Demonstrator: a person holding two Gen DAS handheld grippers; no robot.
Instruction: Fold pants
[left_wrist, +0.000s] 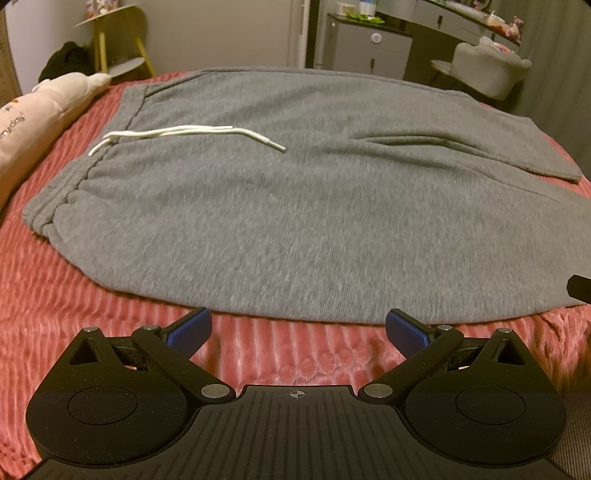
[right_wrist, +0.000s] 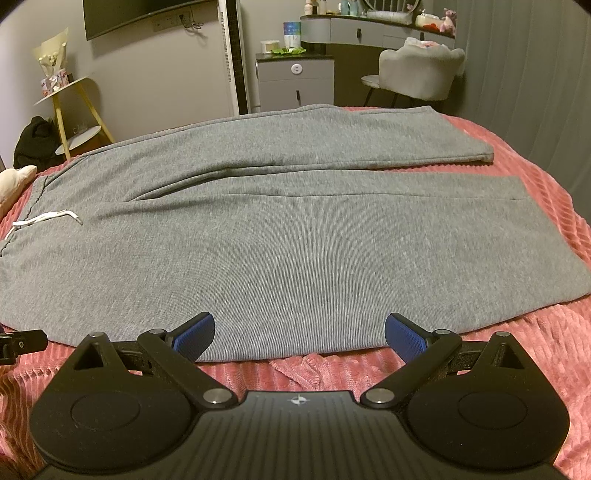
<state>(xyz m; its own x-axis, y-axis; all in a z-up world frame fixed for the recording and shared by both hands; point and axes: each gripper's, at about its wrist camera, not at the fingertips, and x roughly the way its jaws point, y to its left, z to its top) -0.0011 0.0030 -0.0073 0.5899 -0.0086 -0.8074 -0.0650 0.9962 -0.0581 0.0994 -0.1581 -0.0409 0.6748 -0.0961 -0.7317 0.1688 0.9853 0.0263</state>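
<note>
Grey sweatpants (left_wrist: 295, 206) lie flat on the pink ribbed bedspread (left_wrist: 92, 317), waistband to the left with a white drawstring (left_wrist: 184, 133) on top. In the right wrist view the pants (right_wrist: 277, 240) show both legs stretching right, the far leg (right_wrist: 369, 140) lying slightly apart. My left gripper (left_wrist: 297, 328) is open and empty, just short of the near edge of the pants by the waist end. My right gripper (right_wrist: 299, 332) is open and empty, its fingertips over the near edge of the near leg.
A pale pink pillow (left_wrist: 37, 118) lies at the left of the bed. Beyond the bed stand a yellow-legged side table (right_wrist: 74, 110), a grey cabinet (right_wrist: 295, 85), a grey chair (right_wrist: 417, 74) and a dresser. The other gripper's tip (right_wrist: 22, 345) shows at the left edge.
</note>
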